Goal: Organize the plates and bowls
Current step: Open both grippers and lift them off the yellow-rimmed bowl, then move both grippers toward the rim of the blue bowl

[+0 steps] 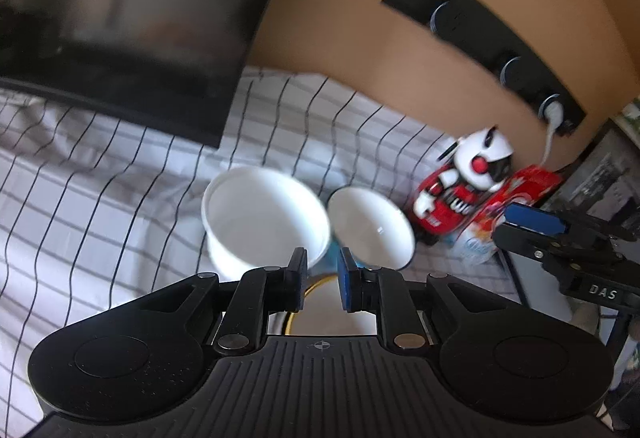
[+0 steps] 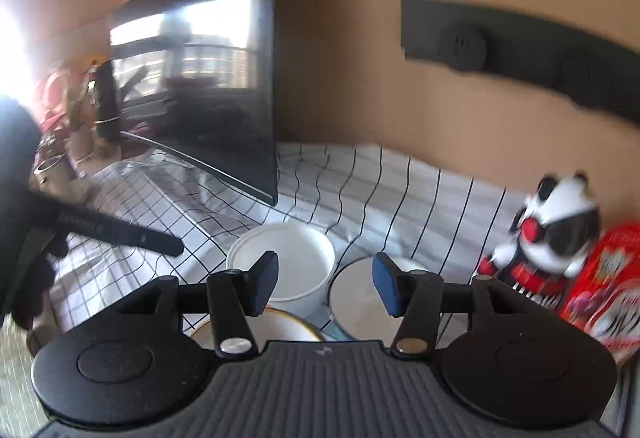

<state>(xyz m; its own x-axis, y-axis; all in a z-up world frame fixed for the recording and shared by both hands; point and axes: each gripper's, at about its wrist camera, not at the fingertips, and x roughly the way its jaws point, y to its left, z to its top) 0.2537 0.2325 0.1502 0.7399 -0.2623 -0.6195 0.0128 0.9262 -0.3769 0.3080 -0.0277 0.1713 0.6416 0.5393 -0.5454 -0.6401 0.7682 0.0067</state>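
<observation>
**White bowls wait on a checked cloth as two grippers hang above**

White with thin black grid lines, the tablecloth covers a table pushed against a tan wall. Two white bowls stand on it side by side: a larger plain bowl and, just to its right, a smaller dark-rimmed bowl, the two close enough that their rims nearly meet. Nearer the cameras and partly hidden by the tools lies a gold-rimmed plate.

The left gripper hangs over this crockery with its jaws drawn almost together, only a narrow slit between the pads, and nothing caught in them. The right gripper holds its jaws well apart and empty; the gap frames the place where the two bowls meet.

A dark television screen stands on the cloth at the left, reflecting a bright window. To the right of the bowls a red-and-white toy figure leans by a red printed box. On the wall above, a black socket strip carries a white plug.
</observation>
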